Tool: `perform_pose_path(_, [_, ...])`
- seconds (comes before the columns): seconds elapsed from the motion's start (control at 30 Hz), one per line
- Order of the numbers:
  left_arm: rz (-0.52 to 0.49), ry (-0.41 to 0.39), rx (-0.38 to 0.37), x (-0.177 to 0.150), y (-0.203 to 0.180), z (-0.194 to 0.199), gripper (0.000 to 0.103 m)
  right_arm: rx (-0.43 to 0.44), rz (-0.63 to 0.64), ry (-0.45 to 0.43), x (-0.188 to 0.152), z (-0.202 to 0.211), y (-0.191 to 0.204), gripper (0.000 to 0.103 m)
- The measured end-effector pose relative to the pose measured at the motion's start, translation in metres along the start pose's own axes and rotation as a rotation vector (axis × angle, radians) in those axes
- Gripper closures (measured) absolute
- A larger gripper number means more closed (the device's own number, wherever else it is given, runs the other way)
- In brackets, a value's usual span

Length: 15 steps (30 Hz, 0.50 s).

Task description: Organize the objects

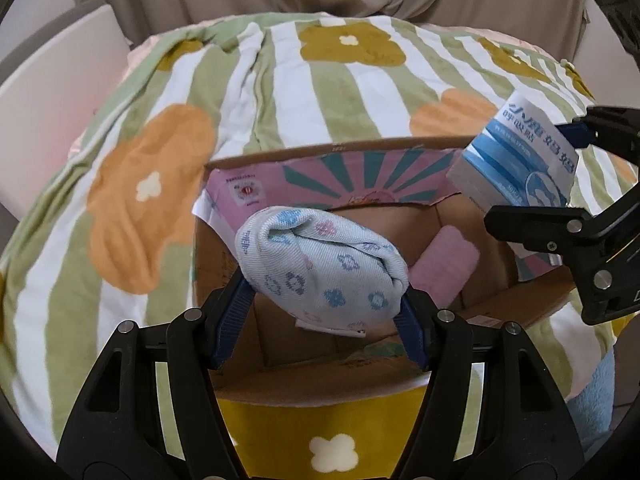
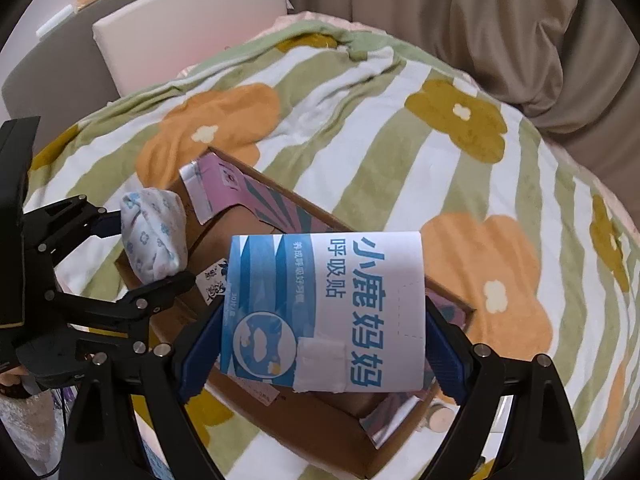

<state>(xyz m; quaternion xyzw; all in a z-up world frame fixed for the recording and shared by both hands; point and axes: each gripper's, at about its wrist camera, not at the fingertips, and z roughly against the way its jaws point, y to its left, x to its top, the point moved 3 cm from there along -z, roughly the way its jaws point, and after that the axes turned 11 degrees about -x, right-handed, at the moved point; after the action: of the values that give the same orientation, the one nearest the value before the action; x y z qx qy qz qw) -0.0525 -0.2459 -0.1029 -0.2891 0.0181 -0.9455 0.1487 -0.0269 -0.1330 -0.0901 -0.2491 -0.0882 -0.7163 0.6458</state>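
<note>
My left hand-held gripper (image 1: 326, 280) is clamped on a rolled pale-blue cloth bundle (image 1: 320, 268) printed with small flowers, one pad on each end, so its long axis runs straight across from pad to pad. My right hand-held gripper (image 2: 322, 344) is clamped on a blue-and-white printed box (image 2: 320, 312), pads against its two short sides, printed face up towards the camera.

Everything turns on the open cardboard box (image 1: 400, 148) lying on the bed. The bundle hangs directly above its opening, towards its left wall, so that load only has to go down. The printed box hangs over the right part of the same opening; in the left view it sits at the cardboard box's far right corner, partly overlapping the rim there. I judge the left hand the better placed to drop first.

Inside the cardboard box I see a pink flat item (image 1: 446, 260) against the right inner wall, and bare cardboard floor beneath the bundle. The far flap (image 1: 328, 180), pink with teal rays, is folded inward and narrows the opening at the back. The two hand-held grippers stand close across the cardboard box, so room between them is tight. Around the cardboard box the striped flowered blanket (image 1: 152, 200) lies soft and uneven.
</note>
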Motion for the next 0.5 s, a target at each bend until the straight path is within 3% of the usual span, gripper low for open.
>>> perform_pose_path(0.5, [-0.044,0.066,-0.016,-0.007,0.008,-0.042,0.041,0.062,-0.125,0.102,-0.008,-0.054,-0.003,0.016])
